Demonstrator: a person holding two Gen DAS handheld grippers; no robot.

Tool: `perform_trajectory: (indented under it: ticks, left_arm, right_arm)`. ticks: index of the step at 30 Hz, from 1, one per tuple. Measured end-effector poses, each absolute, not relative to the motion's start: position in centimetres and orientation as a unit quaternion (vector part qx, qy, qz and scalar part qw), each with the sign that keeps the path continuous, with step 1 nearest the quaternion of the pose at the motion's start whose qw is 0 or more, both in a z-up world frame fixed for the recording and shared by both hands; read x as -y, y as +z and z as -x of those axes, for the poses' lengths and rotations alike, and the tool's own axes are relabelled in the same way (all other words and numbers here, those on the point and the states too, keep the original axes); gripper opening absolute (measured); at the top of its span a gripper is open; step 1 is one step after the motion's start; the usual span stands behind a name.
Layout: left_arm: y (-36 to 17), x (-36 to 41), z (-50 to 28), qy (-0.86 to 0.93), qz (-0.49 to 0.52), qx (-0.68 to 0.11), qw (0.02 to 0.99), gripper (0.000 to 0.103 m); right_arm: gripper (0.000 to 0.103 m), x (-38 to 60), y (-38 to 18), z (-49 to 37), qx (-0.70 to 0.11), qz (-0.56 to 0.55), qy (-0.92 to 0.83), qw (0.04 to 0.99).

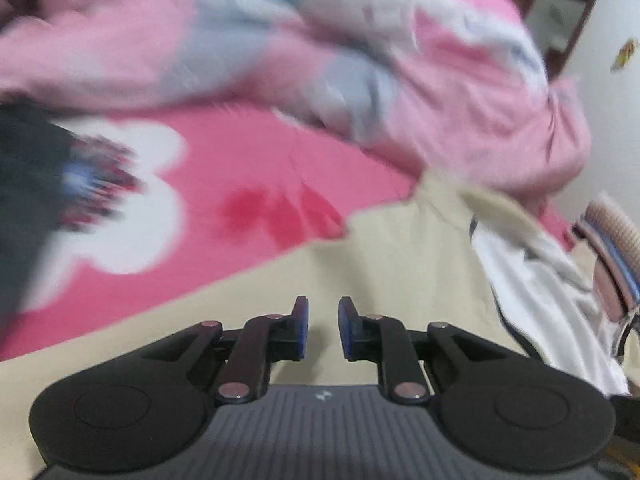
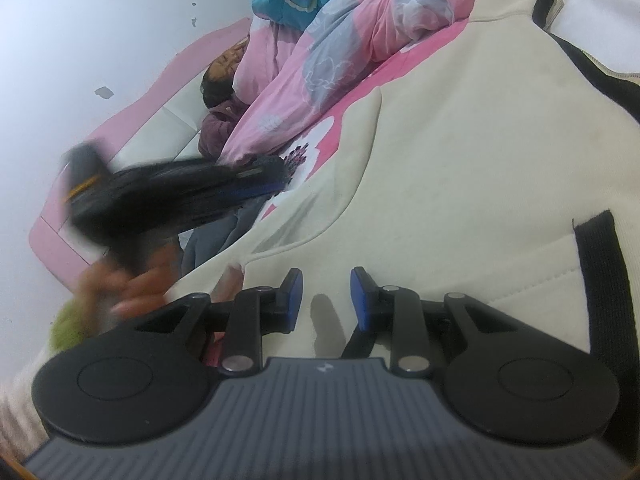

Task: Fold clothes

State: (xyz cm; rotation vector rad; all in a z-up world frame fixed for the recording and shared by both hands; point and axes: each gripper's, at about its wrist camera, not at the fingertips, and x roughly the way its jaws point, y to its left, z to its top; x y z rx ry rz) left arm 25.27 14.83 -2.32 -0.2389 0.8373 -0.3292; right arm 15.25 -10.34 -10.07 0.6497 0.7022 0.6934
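1. Over the pink bedsheet (image 1: 248, 216), in the left wrist view, the left gripper (image 1: 323, 322) stands slightly parted and empty above a cream garment (image 1: 400, 256).
2. Right wrist view: the right gripper (image 2: 326, 294), parted and pinching nothing, hovers over the cream garment (image 2: 460, 152); the blurred left gripper (image 2: 168, 192) hangs beside it.

Bed (image 1: 248, 184): my work surface, pink sheet with white flowers.
On it: cream garment (image 2: 460, 152), pink quilt (image 2: 320, 64), dark garment (image 1: 28, 184).

No readable text, number or brand name shows; only a small pale emblem (image 2: 323, 368) sits on the right hand-held gripper's ribbed housing.
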Motion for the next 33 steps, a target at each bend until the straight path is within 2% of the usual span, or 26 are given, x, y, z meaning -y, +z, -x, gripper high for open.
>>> perform_trajectory:
  ticks: [2,6,12,14,17,21,23,27,33]
  left_arm:
    - [-4.3,-13.0,-27.7,-0.159,0.095,-0.42,0.888,0.016]
    - [-5.9,-13.5,-30.6,-0.126,0.12,-0.402,0.899,0.003]
    - [-5.0,-19.2,-31.5,-0.035,0.172,-0.395,0.902,0.006]
    - [-3.2,-21.0,-29.7,-0.037,0.171,-0.394,0.902,0.013]
    - [-0.2,-23.1,-25.9,-0.052,0.153,-0.399,0.903,0.015]
    - [2.6,-23.8,-19.3,-0.097,0.111,-0.416,0.897,0.025]
    - [3.1,-23.9,-15.6,-0.123,0.094,-0.423,0.893,0.026]
    - [1.7,-23.2,-9.2,-0.175,0.099,-0.432,0.879,0.026]
    - [-2.1,-22.9,-4.7,-0.168,0.134,-0.431,0.877,0.026]
  right_arm:
    - [0.026,10.4,-10.1,-15.2,-0.331,-0.308,0.328,0.83]
    - [0.026,10.5,-10.1,-15.2,-0.329,-0.312,0.33,0.828]
    - [0.026,10.6,-10.2,-15.2,-0.328,-0.318,0.332,0.825]
    - [0.026,10.6,-10.3,-15.1,-0.328,-0.319,0.332,0.825]
    - [0.026,10.7,-10.3,-15.1,-0.328,-0.32,0.332,0.824]
    - [0.026,10.8,-10.3,-15.1,-0.329,-0.325,0.333,0.822]
    - [0.026,10.8,-10.3,-15.2,-0.329,-0.327,0.333,0.821]
    - [0.026,10.9,-10.3,-15.2,-0.329,-0.33,0.333,0.82]
    - [0.026,10.9,-10.1,-15.2,-0.336,-0.328,0.33,0.819]
